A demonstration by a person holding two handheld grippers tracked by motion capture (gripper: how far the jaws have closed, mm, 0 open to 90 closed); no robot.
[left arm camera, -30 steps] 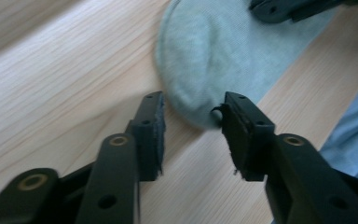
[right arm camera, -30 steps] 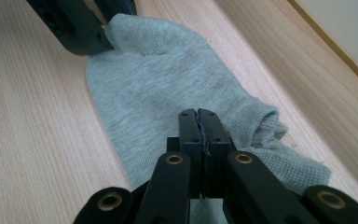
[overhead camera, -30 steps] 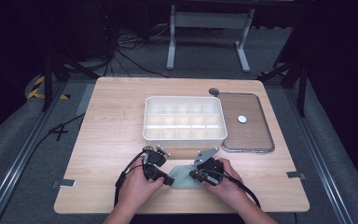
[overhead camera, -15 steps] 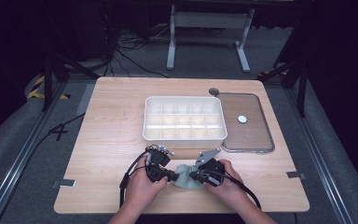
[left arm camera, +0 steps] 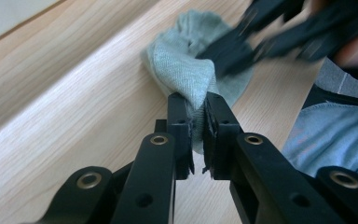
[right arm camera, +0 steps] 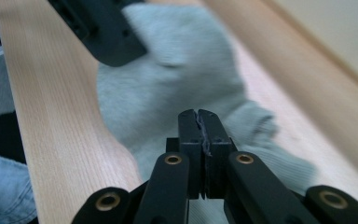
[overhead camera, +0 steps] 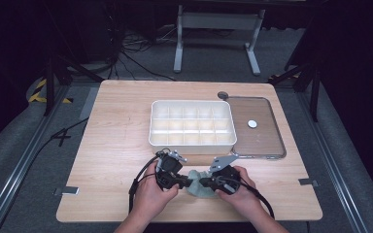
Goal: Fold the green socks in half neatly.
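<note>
Sock, pale grey-green knit, lies bunched on the near part of the wooden table, between the two grippers. Left gripper pinches a fold of the sock: in the left gripper view the cloth is squeezed between the two black jaws. Its jaws have just been closing, with the fabric between them. Right gripper has its jaws pressed together on the opposite edge; in the right gripper view a thin line of fabric runs between the pads and the rest of the sock spreads beyond them. Both tips meet over the sock, almost touching each other.

Surface: light wood grain, set on a grey carpeted floor with dark cables and a pale metal stand behind; the room beyond is dark.

Containers: a white compartment tray sits just beyond the grippers, its cells look bare. Touching its right side lies a flat brown-tinted lid carrying a small white disc.

Versus one second ago: the hands were further apart with the sock lying flatter between them; now they are drawn together, the cloth gathered into a lump, and the left gripper sits slightly higher. Tray, lid and disc are unmoved.
</note>
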